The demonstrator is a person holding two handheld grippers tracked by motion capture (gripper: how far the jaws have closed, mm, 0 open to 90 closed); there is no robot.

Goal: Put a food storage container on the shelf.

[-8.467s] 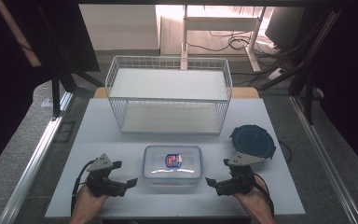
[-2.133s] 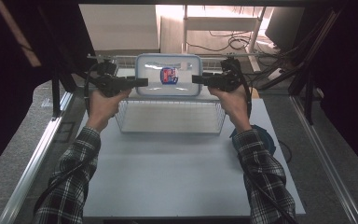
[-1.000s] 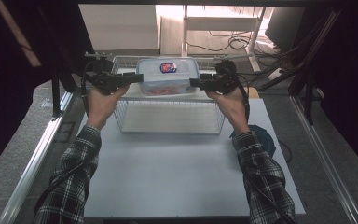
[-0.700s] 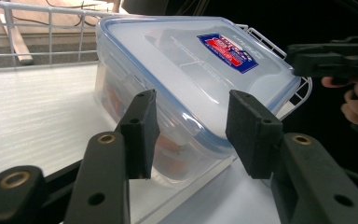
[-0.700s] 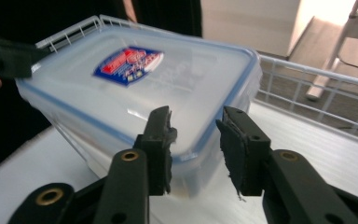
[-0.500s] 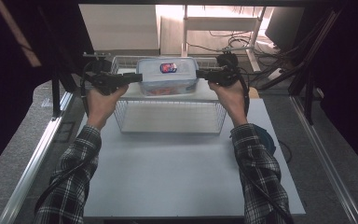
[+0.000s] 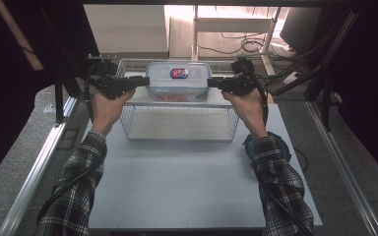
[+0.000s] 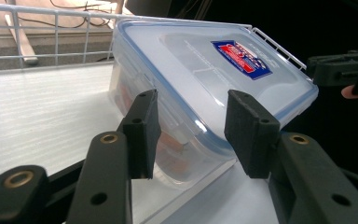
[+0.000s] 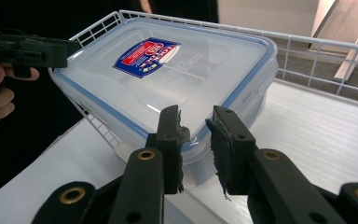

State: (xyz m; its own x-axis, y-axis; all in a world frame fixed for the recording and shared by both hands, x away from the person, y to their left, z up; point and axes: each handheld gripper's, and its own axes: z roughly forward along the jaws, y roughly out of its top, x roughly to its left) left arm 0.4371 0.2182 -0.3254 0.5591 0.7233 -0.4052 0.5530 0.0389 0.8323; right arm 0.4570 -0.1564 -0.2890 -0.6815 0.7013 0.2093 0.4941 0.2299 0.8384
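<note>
The clear lidded container (image 7: pixel 178 81) sat tilted in the wire basket (image 7: pixel 179 129) on the bench (image 7: pixel 177 177). The left gripper (image 8: pixel 191 128) gripped its end; the right gripper (image 9: pixel 196 140), fingers just closing, pinched the opposite rim.

Clear plastic container (image 7: pixel 178 83): translucent lid edged with a blue seal, red-and-blue label on top (reddish contents show through the wall). Wire basket (image 7: pixel 179 127): white. Table (image 7: pixel 187 182): pale grey. Sleeves (image 7: pixel 275 182): black-and-white plaid. Left gripper (image 8: pixel 191 135) and right gripper (image 9: pixel 195 140): black.
</note>
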